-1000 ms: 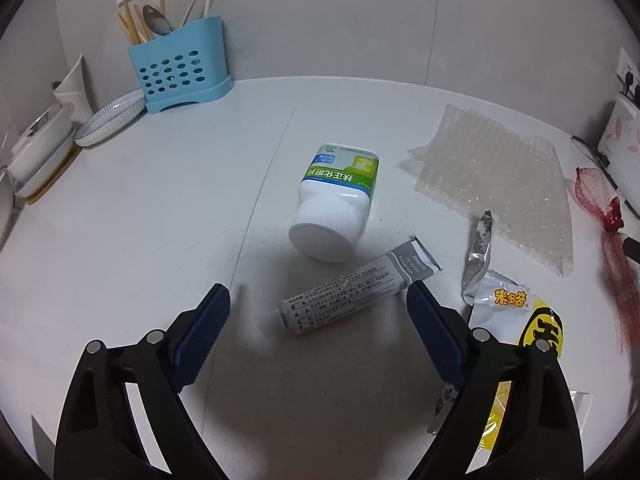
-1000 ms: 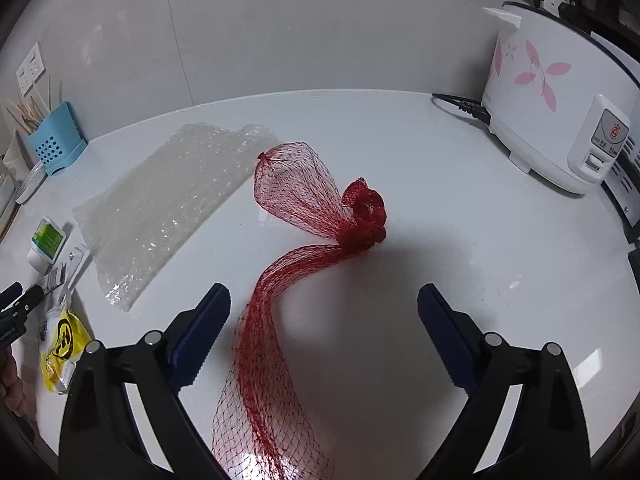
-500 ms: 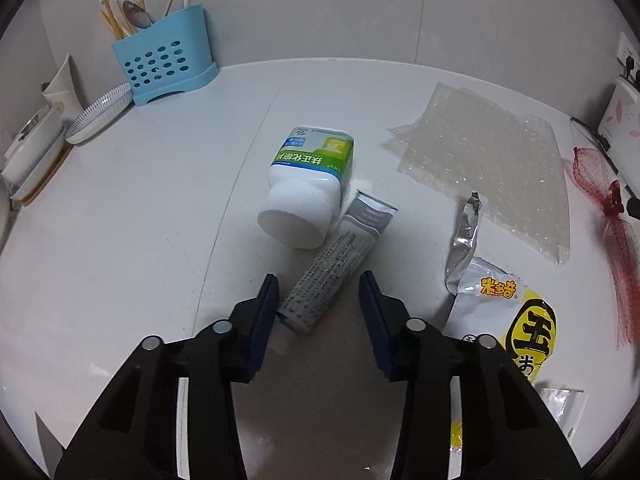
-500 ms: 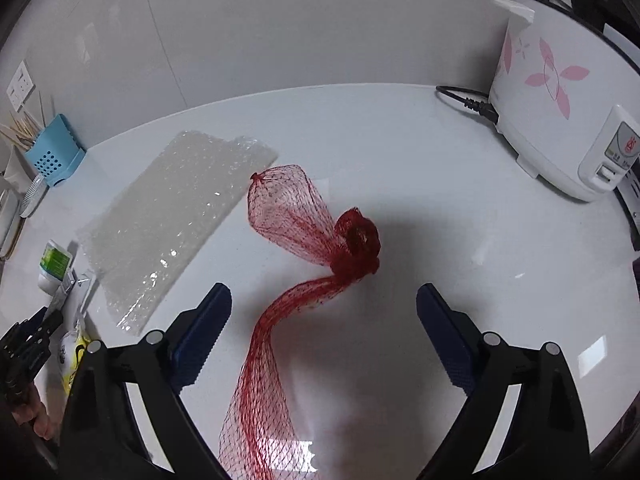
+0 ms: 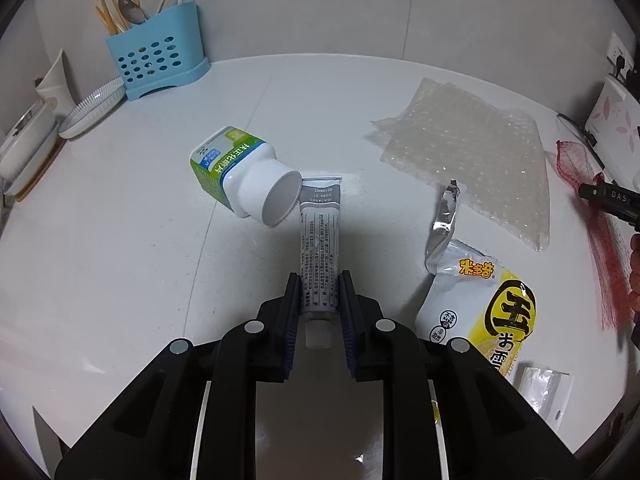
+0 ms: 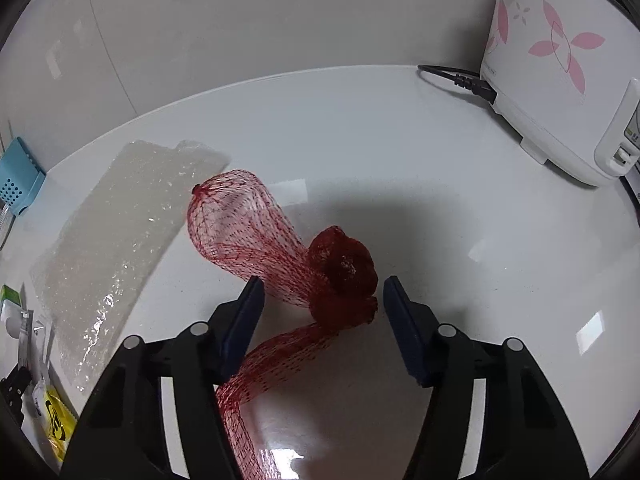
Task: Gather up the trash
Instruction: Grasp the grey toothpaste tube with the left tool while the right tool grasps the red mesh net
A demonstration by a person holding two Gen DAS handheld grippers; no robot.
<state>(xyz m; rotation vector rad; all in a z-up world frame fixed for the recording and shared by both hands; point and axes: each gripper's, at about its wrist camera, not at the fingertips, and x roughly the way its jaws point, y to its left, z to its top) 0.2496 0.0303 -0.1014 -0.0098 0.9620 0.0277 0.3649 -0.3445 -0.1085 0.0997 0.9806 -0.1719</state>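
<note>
My left gripper [image 5: 319, 280] is shut on the cap end of a grey tube [image 5: 319, 236], which points away towards a white bottle with a green label [image 5: 240, 176] lying on its side on the white table [image 5: 120, 240]. A yellow snack wrapper [image 5: 480, 308] and a bubble wrap sheet [image 5: 472, 152] lie to the right. My right gripper [image 6: 323, 286] is open, its fingers either side of the knotted middle of a red mesh net bag [image 6: 336, 276] on the table. The bubble wrap [image 6: 120, 240] lies left of the net.
A blue utensil holder [image 5: 156, 60] and white dishes [image 5: 88, 108] stand at the back left. A white rice cooker with pink flowers [image 6: 560, 80] and its black cord [image 6: 456, 78] stand at the back right. A small clear packet [image 5: 544, 392] lies near the front right.
My left gripper closed on the grey tube, turning it to point away; the white bottle swung round. My right gripper moved forward over the red net and its jaws narrowed around the knot.
</note>
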